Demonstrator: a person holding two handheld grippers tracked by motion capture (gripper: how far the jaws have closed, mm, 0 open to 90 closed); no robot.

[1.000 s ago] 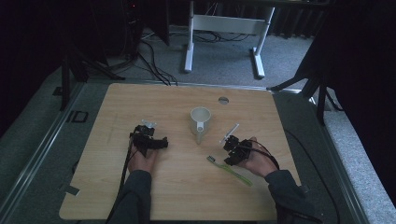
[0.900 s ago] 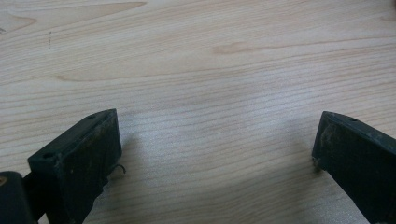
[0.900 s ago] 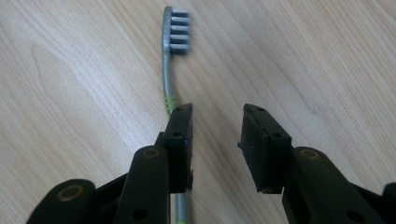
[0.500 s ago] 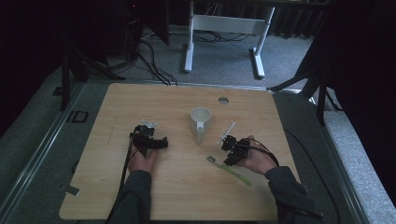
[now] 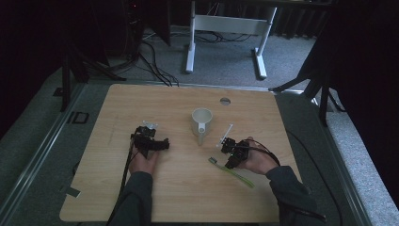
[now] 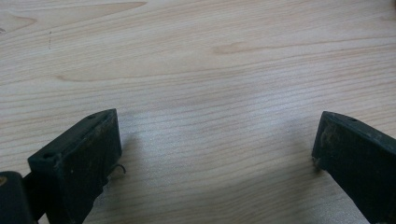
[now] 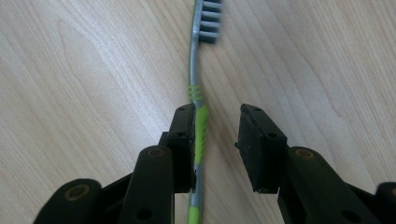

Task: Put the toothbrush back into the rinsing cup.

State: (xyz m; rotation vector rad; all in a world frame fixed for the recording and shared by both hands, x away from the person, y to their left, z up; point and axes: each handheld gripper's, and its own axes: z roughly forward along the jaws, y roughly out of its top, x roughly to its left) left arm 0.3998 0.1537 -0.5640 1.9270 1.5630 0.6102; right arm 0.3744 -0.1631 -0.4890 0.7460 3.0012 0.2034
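Observation:
A green and grey toothbrush (image 5: 234, 171) lies flat on the wooden table (image 5: 164, 197), right of centre. My right gripper (image 5: 230, 162) is down over its handle. In the right gripper view the toothbrush (image 7: 200, 126) runs between the jaws of my right gripper (image 7: 217, 116), close against the left one, with a gap to the right one. These jaws have just been closing and stand open around the handle. My left gripper (image 5: 162, 145) rests on the table left of centre. Its jaws are wide open over bare wood in the left gripper view (image 6: 217, 126).
A white mug (image 5: 202, 120) stands upright at the table's middle, its handle toward me, between the two grippers and a little beyond them. A round cable hole (image 5: 225, 100) sits near the far edge. A white desk frame (image 5: 190, 37) stands on the floor beyond.

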